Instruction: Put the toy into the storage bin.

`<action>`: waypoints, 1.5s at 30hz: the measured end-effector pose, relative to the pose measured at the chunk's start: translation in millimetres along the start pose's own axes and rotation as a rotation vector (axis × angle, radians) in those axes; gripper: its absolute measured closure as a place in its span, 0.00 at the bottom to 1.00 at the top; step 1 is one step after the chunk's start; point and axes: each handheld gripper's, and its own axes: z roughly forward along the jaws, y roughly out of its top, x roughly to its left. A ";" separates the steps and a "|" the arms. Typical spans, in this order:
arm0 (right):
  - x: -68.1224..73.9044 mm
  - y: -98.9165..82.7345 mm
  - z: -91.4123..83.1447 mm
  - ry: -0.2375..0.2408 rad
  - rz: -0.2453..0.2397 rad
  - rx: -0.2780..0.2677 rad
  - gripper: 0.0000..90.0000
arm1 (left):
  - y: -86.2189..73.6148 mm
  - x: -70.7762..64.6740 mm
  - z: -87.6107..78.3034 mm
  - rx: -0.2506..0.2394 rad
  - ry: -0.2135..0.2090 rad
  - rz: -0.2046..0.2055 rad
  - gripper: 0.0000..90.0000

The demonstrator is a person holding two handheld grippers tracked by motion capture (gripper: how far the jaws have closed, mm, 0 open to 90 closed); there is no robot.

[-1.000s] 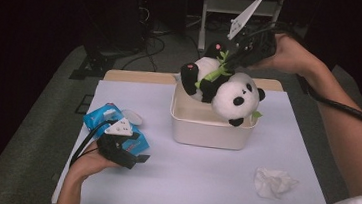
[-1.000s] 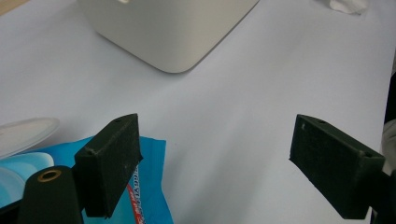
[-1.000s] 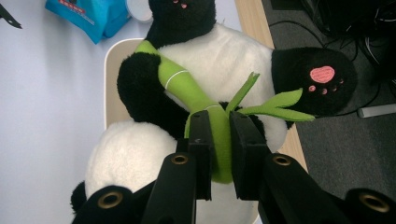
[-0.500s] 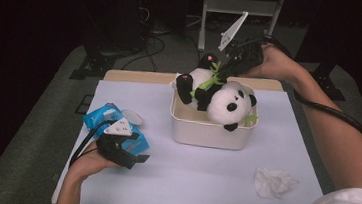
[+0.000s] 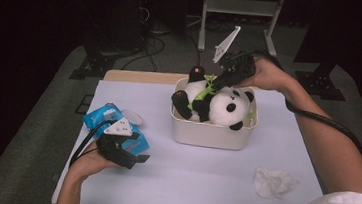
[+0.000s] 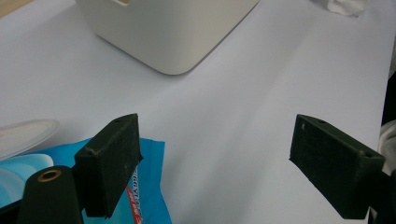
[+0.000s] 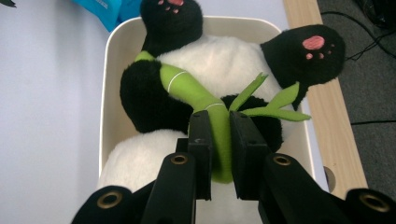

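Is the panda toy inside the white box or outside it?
Inside: the panda toy lies in the white box, legs above the rim.

Left hand-held gripper low, jaws wide apart; right hand-held gripper angled down, jaws clamped.

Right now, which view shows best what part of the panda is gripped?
The right gripper view: its jaws pinch the green bamboo stalk. The high view shows the stalk small, at the panda's chest; the left gripper view gives the bin's outer wall.
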 end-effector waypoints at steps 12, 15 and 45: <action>2.4 -9.4 17.2 0.039 0.028 -0.015 0.88 | 0.6 -0.4 -0.3 0.004 -0.002 0.009 0.17; 4.5 -12.5 24.4 0.055 0.032 -0.009 0.88 | 0.7 -0.7 -0.8 0.003 -0.001 0.008 0.17; 8.8 -42.9 45.3 0.089 0.115 -0.050 0.69 | 0.3 -1.5 1.3 0.017 -0.004 0.017 0.17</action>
